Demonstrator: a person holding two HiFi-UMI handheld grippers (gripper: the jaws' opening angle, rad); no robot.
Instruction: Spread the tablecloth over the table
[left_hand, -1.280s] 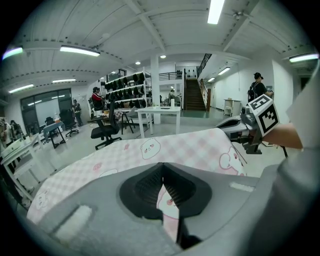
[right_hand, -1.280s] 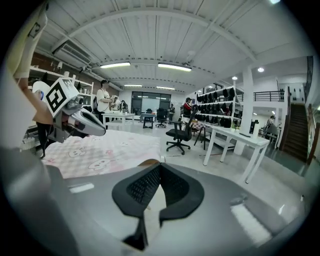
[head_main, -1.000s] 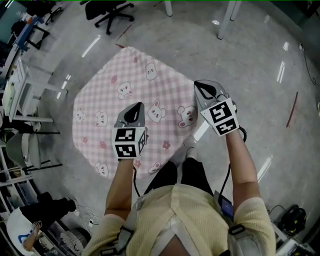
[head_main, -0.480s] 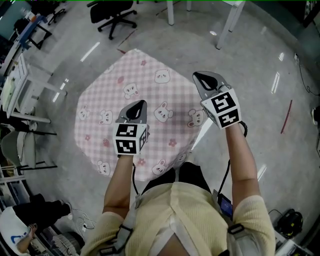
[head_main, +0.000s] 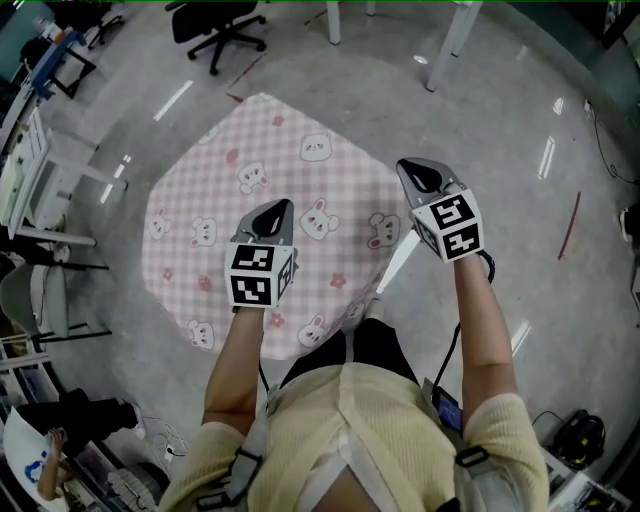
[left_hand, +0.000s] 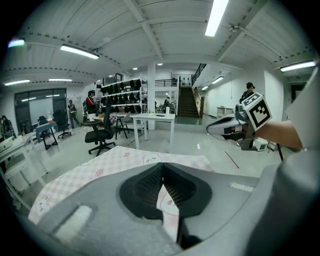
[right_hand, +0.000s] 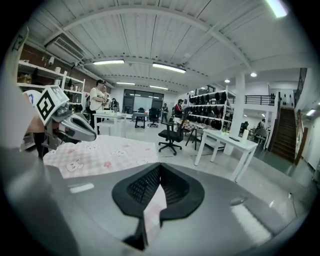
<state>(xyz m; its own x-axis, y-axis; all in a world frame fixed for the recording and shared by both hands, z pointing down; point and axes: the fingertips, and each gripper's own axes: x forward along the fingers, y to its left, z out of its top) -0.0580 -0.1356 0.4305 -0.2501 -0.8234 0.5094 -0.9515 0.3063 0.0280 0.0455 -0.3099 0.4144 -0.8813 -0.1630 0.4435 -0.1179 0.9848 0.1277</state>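
Drifted slightly back toward the person since half a second ago, the right tool (head_main: 416, 175) and the left tool (head_main: 270, 212) hold the pink checked bear-print tablecloth (head_main: 270, 160) stretched ahead of them in the head view. In the left gripper view the jaws are pressed together on a cloth fold. The right gripper view shows the same pinch. Spreading looks underway; the next move probably calls for lowering the near edge evenly, then letting go.

Both forearms (head_main: 236, 355) reach upward from the lower frame. The left gripper (head_main: 273, 212), centre-left, and right gripper (head_main: 418, 172), centre-right, each clamp the tablecloth (head_main: 262, 135) between closed jaws.
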